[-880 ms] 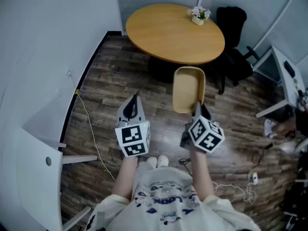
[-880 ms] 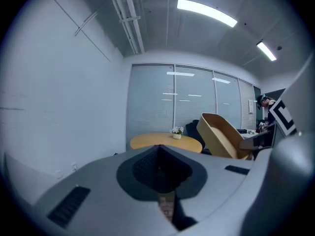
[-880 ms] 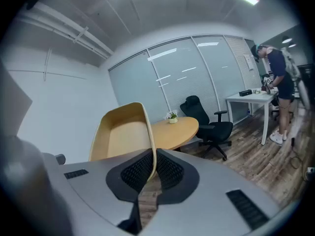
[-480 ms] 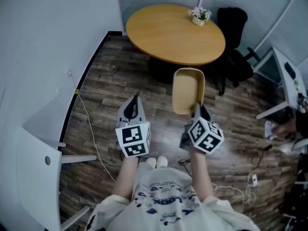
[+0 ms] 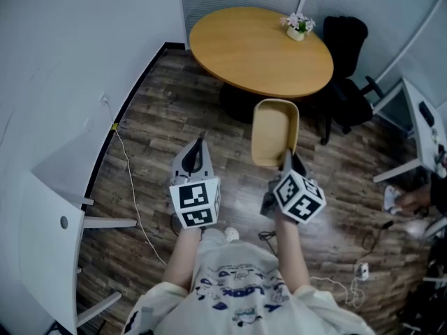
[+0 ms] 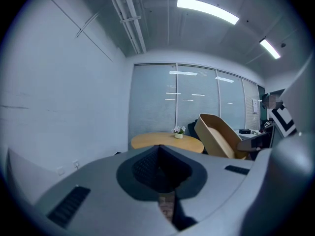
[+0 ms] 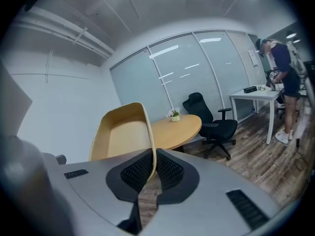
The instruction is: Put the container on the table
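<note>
My right gripper [image 5: 287, 158] is shut on the near rim of a tan wooden tray-like container [image 5: 274, 131], held out in front of me above the floor. In the right gripper view the container [image 7: 124, 136] stands up from between the jaws, its hollow side facing left. The round wooden table [image 5: 260, 47] lies just beyond the container's far end. My left gripper [image 5: 196, 145] hangs to the container's left, shut and holding nothing. The left gripper view shows the container [image 6: 216, 136] off to the right and the table [image 6: 165, 140] ahead.
A small pot of flowers [image 5: 297, 26] stands at the table's far right edge. A black office chair [image 5: 346, 68] sits right of the table, a white desk [image 5: 424, 128] farther right. A white wall [image 5: 70, 82] runs along the left, with a cable [image 5: 129, 180] on the wood floor.
The table and floor have slid slightly right and down in the head view as I step closer. Both grippers and the container keep their positions relative to me.
</note>
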Available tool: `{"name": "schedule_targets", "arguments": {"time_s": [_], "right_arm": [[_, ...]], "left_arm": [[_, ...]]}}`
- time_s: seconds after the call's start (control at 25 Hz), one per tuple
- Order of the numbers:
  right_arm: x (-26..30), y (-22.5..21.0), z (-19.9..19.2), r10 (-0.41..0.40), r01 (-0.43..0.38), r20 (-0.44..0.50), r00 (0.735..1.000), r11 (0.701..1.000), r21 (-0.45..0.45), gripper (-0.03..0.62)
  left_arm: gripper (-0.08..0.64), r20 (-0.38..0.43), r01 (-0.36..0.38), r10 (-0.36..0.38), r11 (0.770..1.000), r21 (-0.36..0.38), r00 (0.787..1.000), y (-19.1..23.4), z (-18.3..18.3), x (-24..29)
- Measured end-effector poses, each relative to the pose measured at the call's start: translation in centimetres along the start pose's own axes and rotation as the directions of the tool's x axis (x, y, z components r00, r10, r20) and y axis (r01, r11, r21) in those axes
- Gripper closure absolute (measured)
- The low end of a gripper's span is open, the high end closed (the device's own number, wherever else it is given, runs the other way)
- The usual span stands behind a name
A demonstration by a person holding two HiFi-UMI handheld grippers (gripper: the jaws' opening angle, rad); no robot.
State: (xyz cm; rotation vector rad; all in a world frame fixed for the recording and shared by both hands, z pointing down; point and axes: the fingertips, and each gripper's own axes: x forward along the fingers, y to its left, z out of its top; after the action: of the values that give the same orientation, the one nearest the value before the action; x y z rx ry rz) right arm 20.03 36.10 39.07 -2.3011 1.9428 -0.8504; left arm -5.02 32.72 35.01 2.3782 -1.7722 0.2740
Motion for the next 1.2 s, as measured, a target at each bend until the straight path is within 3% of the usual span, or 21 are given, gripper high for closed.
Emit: {"name": "schedule_targets", "arguments": {"time_s": [0.56,1.2], "right_arm": [[4.4,0.3,-0.8,0.010,-0.010,-0.048,0.999,1.000,0.008,0.572],[18.8,5.5,4.5,-0.018,0.019,-0.027,0.999,1.000,0.012,0.572]], "left_arm": [[0.557,-0.031,-0.016,0.016,1.000,-0.004,0.999,0.8,-0.7,3.5],[0.557,-0.017,0.033,-0.033,0.999,-0.002,0.999,6.5,3.8,18.8]]}}
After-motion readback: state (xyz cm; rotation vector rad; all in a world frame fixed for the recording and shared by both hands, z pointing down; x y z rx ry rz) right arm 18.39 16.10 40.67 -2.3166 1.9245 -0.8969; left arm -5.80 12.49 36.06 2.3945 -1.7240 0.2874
